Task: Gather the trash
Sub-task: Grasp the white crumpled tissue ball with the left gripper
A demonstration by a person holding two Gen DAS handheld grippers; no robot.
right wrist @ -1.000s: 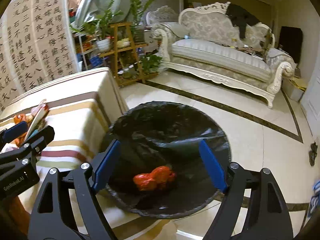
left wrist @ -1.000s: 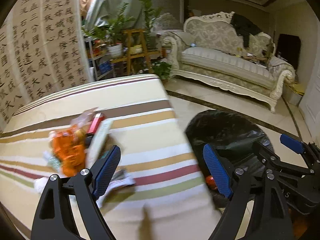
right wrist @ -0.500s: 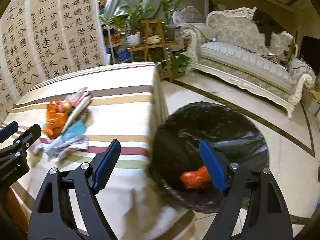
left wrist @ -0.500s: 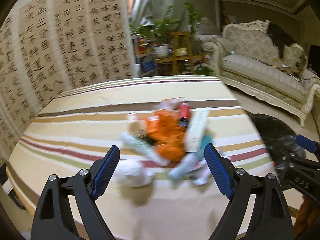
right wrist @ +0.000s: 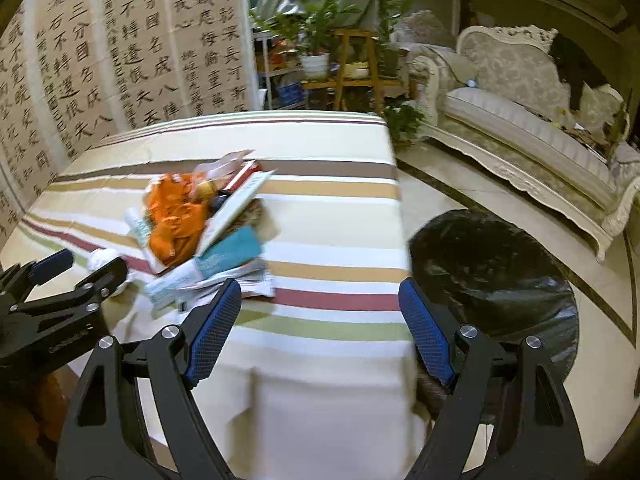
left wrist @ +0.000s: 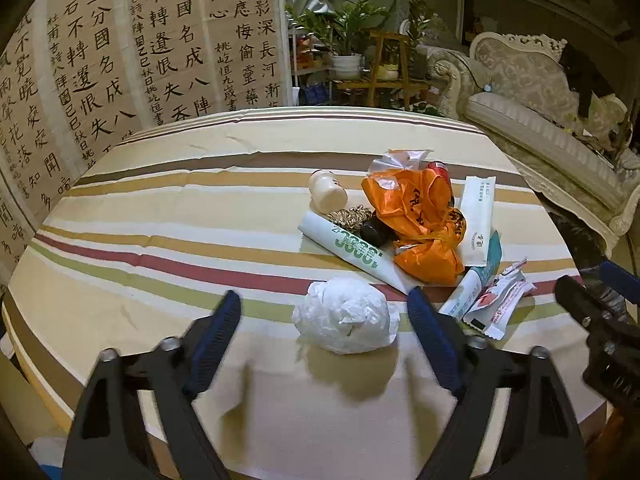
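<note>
Now left gripper (left wrist: pixel 324 340) wide open, holding nothing — white paper ball (left wrist: pixel 346 320) sits just past its tips, between fingers. Trash pile (left wrist: pixel 420 224) with orange bag (left wrist: pixel 416 216) lies farther, to right. Right gripper (right wrist: pixel 320 332) wide open too, over striped tablecloth (right wrist: pixel 320 208) — black bin bag (right wrist: pixel 492 280) on floor at right, sofa (right wrist: pixel 520 128) far.

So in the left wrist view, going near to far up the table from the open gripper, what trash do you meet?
left gripper → crumpled white tissue ball → white roll with green print → small cream bottle, on the striped tablecloth.
</note>
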